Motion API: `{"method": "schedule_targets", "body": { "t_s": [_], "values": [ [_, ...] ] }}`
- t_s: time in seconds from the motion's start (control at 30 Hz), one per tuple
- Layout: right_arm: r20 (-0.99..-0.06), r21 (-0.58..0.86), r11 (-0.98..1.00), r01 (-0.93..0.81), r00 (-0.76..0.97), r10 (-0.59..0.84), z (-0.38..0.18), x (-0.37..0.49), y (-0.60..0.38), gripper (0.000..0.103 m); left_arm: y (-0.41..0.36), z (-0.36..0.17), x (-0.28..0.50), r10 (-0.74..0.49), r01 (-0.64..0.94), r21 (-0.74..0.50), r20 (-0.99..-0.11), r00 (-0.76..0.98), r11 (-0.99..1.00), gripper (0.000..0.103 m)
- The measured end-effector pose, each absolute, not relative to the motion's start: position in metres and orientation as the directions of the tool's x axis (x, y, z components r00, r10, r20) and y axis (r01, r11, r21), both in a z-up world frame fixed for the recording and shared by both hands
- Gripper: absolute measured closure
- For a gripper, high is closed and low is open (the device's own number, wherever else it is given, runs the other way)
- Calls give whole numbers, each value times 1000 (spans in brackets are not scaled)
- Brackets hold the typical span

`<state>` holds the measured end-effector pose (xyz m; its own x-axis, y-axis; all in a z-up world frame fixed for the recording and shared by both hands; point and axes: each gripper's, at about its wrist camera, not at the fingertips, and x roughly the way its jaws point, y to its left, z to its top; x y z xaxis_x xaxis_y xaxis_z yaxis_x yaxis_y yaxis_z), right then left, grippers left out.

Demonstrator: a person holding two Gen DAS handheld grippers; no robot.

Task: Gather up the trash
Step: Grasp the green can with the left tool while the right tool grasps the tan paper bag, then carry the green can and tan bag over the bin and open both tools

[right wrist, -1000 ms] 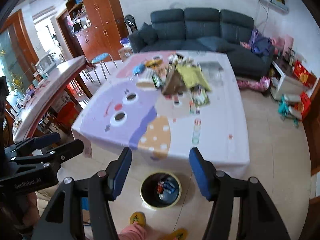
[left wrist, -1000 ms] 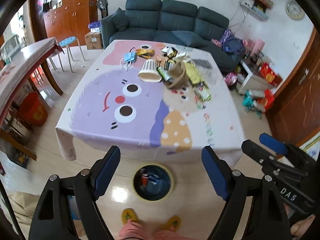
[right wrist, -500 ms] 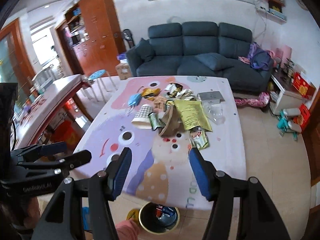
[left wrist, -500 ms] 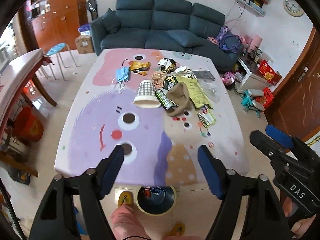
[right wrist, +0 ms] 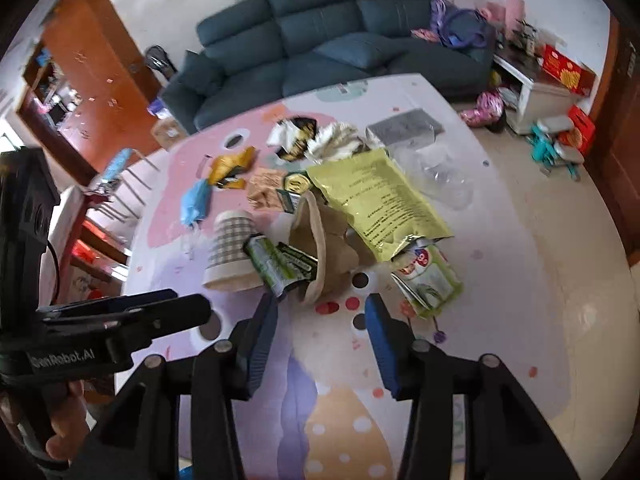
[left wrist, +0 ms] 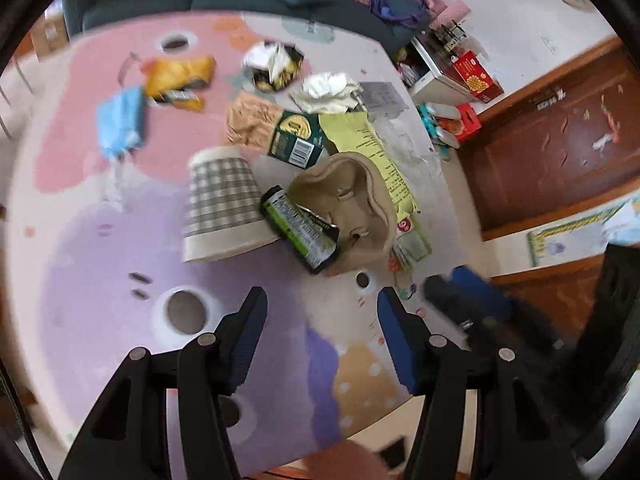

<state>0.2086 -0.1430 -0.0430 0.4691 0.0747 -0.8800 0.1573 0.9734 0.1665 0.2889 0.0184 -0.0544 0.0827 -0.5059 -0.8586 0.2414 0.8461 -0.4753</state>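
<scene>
Trash lies heaped on a table with a cartoon cloth (left wrist: 100,280) (right wrist: 500,300): a checked paper cup (left wrist: 222,204) (right wrist: 228,254) on its side, a green wrapper (left wrist: 300,232) (right wrist: 276,266), a brown paper tray (left wrist: 352,208) (right wrist: 324,256), a yellow-green bag (left wrist: 368,148) (right wrist: 376,204), a blue face mask (left wrist: 120,124) (right wrist: 194,202), an orange wrapper (left wrist: 180,80) (right wrist: 232,166) and white tissue (left wrist: 328,90). My left gripper (left wrist: 320,308) is open and empty above the cloth, just short of the green wrapper. My right gripper (right wrist: 318,312) is open and empty, just short of the tray.
A dark blue sofa (right wrist: 320,48) stands behind the table. Boxes and toys (right wrist: 560,136) crowd the floor at the right. A stool (right wrist: 116,168) and a second table (right wrist: 96,240) stand at the left. Wooden cabinets (left wrist: 560,140) line the right wall.
Both grippers have moved forward and down over the table toward the trash heap. The floor bin below the table edge has dropped out of view. Both stay open.
</scene>
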Motion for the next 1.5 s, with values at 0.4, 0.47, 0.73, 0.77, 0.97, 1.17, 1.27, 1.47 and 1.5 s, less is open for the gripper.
{"method": "schedule_targets", "body": {
  "t_s": [0.4,0.47,0.73,0.77,0.97,1.17,1.27,1.47,1.5],
  "values": [
    [-891,168,960,225,451,50,-78,242,-149,77,-9,-116,335,-528,113,-529,-848,-34,841,48],
    [-890,182,957,226,452,62,-82,245,-149,85,-13,-123,339,-525,96,-527,-850,-46,845,55],
    [-887,193,949,250,458,60,-84,241,-150,88,-28,-151,347,-474,27,-478,-876,-92,878,67],
    [-888,200,945,257,456,64,-85,241,-151,88,-31,-154,347,-455,27,-460,-885,-97,888,67],
    [-893,223,933,281,444,79,-88,238,-149,88,-33,-162,343,-455,-2,-457,-885,-101,889,55],
    [-888,224,935,275,452,80,-91,235,-140,95,-34,-144,332,-428,73,-428,-904,-18,901,83],
    [-878,226,934,276,473,72,-86,226,-137,95,-42,-126,318,-392,158,-386,-920,3,909,85],
    [-860,218,934,283,508,47,-66,198,-137,95,-45,-85,290,-389,255,-375,-921,5,891,85],
    [-856,221,933,284,515,46,-61,191,-138,95,-46,-78,282,-386,283,-369,-923,3,885,85]
  ]
}}
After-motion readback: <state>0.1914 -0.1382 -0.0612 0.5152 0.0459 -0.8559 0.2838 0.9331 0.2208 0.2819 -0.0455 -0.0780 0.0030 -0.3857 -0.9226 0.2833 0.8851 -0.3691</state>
